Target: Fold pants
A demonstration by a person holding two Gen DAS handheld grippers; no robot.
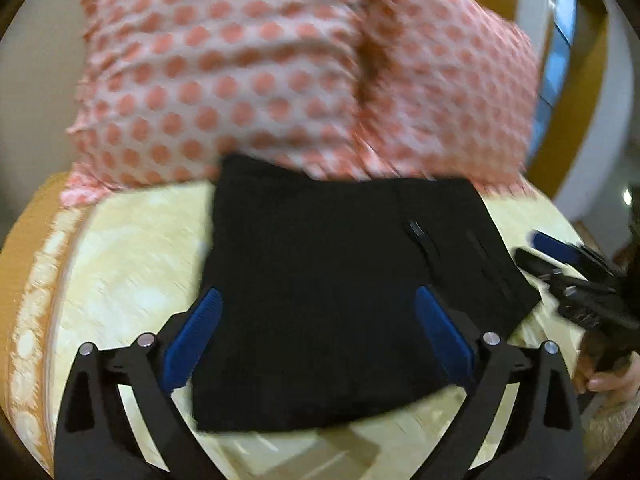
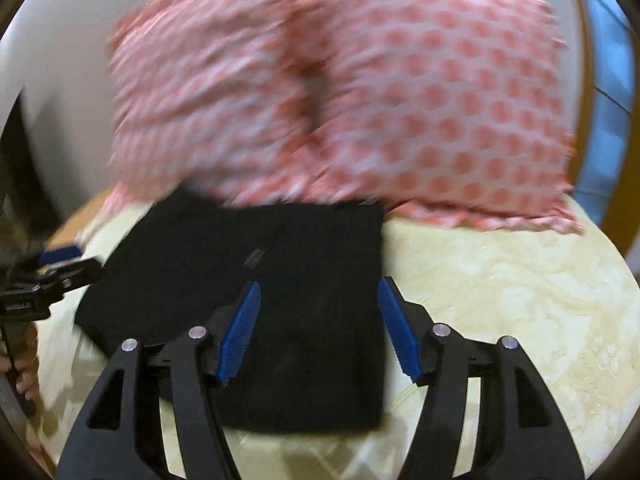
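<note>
Both grippers have their blue fingers wide apart and hold nothing — left gripper (image 1: 318, 334), right gripper (image 2: 319, 330). Between and just past the fingers lie the black pants (image 1: 340, 280), folded flat into a neat square on the yellow bed (image 1: 132, 252). Behind them sit pink dotted pillows (image 1: 248, 68).

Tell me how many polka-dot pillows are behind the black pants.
2: left pillow and right pillow lean side by side behind the folded pants. The views are blurred, so more may be hidden.
</note>
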